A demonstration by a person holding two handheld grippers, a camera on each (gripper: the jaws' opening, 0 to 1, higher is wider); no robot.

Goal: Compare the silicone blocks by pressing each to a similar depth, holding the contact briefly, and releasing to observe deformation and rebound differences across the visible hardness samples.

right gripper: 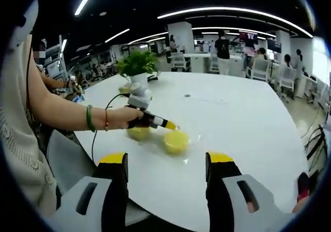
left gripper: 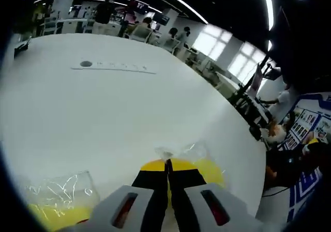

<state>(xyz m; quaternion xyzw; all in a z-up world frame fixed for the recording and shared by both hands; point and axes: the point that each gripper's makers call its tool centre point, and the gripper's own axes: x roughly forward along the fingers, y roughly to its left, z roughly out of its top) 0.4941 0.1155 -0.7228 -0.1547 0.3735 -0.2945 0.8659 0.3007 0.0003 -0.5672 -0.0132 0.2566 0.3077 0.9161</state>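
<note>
We counted two yellow silicone blocks on the white table [right gripper: 248, 123], each in clear plastic wrap. In the right gripper view, one block [right gripper: 176, 140] sat under the tip of the left gripper [right gripper: 170, 125], and the other block [right gripper: 138, 133] lay just beside it, beneath the person's hand [right gripper: 121, 117]. The left gripper's jaws were together, pressing on the wrapped block [left gripper: 207, 169]; the second block [left gripper: 57, 211] lay near. The right gripper [right gripper: 168, 165] hovered with jaws apart, holding nothing. One potted plant [right gripper: 137, 66] stood behind.
</note>
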